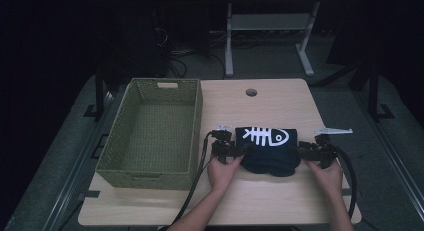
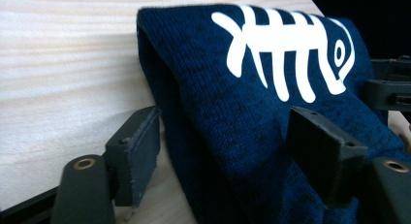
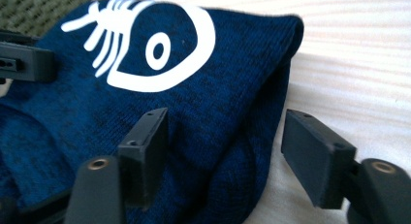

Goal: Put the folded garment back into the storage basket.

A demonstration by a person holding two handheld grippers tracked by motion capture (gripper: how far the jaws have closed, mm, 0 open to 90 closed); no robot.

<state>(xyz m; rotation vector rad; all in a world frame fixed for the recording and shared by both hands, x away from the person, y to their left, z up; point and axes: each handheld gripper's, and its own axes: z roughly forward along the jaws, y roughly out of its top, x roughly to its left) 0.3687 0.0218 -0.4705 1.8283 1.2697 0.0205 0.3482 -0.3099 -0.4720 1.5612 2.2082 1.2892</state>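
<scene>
A folded dark blue knit garment with a white fish-skeleton print lies on the wooden table, right of a green woven basket. My left gripper is at the garment's left edge and stands open. In the left gripper view its jaws straddle the folded edge of the garment, one on the table side and one over the fabric. My right gripper is at the right edge, also open. Its jaws straddle the garment's right fold.
The basket has nothing in it, and its near corner shows in the right gripper view. A round cable hole sits at the table's back. Black cables trail from both grippers toward the front edge. Desk legs stand beyond the table.
</scene>
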